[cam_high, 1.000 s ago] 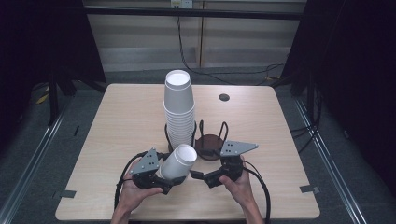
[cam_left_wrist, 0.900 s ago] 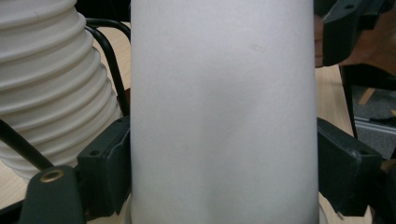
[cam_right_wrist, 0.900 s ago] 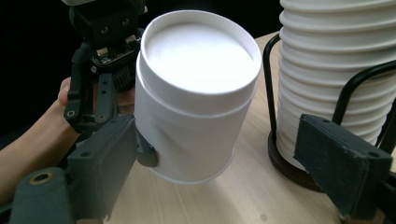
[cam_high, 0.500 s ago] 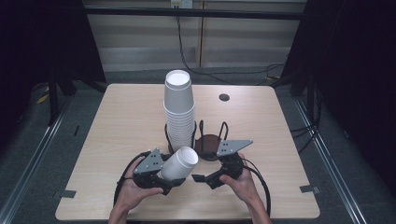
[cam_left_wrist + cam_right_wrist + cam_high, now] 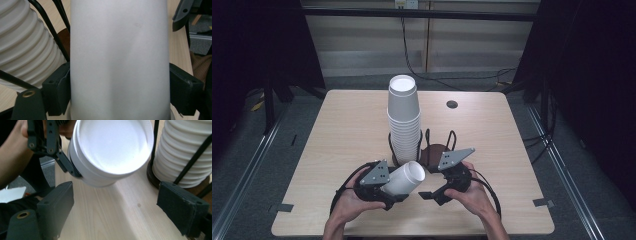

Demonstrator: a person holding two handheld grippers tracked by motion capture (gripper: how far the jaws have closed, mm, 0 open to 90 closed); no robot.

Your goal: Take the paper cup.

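A white paper cup (image 5: 406, 177) lies sideways above the table's near middle, its base pointing right. My left gripper (image 5: 388, 190) is shut on it, and in the left gripper view both jaws press the sides of the cup (image 5: 120, 60). My right gripper (image 5: 432, 193) stands open just right of the cup's base, apart from it. In the right gripper view the cup's round base (image 5: 112, 147) hangs above and ahead of my right gripper (image 5: 120, 202), whose jaws are spread with only table between them. A tall stack of white cups (image 5: 402, 117) stands in a black wire holder (image 5: 432, 145).
The holder has a dark round base and a second, cup-free bay at its right (image 5: 439, 150). The stack (image 5: 185, 152) stands close to my right jaw. A small dark grommet (image 5: 452, 104) sits far right on the wooden table (image 5: 337, 130). Cables trail from both grippers.
The right gripper has edged left, closer to the cup's base. The left gripper and its cup have sunk slightly toward the near edge.
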